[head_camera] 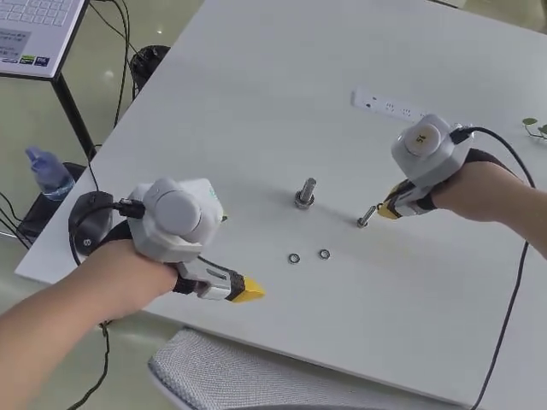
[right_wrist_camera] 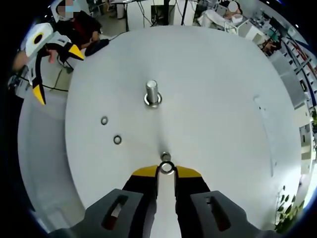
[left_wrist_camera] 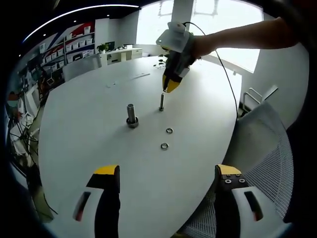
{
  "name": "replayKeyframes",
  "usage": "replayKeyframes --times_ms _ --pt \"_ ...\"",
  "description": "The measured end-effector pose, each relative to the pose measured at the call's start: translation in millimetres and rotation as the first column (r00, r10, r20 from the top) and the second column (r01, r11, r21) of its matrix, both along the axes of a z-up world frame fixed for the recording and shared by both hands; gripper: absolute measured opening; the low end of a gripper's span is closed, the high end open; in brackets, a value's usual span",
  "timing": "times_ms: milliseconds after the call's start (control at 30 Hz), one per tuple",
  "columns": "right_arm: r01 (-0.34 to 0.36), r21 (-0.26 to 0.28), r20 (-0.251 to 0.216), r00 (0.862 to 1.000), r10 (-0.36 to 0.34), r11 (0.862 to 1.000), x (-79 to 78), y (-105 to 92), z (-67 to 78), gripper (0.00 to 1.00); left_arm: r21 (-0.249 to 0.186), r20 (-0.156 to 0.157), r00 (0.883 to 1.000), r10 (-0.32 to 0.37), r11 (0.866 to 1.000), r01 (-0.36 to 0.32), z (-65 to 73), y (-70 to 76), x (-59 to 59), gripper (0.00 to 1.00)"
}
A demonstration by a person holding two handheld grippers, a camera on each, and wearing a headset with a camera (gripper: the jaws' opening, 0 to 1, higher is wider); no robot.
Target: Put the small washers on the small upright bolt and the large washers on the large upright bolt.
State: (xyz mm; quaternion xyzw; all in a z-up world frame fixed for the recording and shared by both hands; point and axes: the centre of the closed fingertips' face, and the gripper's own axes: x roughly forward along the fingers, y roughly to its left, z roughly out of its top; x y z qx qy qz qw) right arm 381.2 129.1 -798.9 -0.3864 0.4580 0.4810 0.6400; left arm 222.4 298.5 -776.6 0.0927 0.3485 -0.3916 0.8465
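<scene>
My right hand-held gripper (head_camera: 386, 210) is pinched almost shut on a washer (right_wrist_camera: 167, 168). The washer is right at the top of the small bolt (right_wrist_camera: 166, 157). I cannot tell if they touch. The big bolt (head_camera: 305, 193) stands up near it on the white counter (head_camera: 256, 102). Two other washers (head_camera: 294, 258) (head_camera: 325, 254) lie flat on the counter, close together, between me and the bolts. My left hand-held gripper (head_camera: 249, 293) is wide open and holds nothing, near the counter's edge.
</scene>
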Motion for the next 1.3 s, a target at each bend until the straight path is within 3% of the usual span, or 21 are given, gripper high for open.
replayKeyframes --times_ms 200,600,1300 --pt "-0.009 0.0 0.005 1.0 0.009 1.0 3.0 4.9 -2.6 0.13 0.0 -0.007 1.0 -0.009 1.0 0.009 -0.7 -3.0 -0.8 0.77" --pt "-0.018 -0.014 0.001 1.0 0.018 1.0 4.8 2.5 -9.4 0.13 -0.02 0.008 1.0 -0.003 1.0 0.003 4.6 -7.5 4.7 0.78" --pt "-0.019 -0.014 -0.012 1.0 0.019 1.0 5.3 3.7 -23.2 0.13 -0.008 -0.015 1.0 -0.016 1.0 0.016 -3.0 -4.0 6.7 0.77"
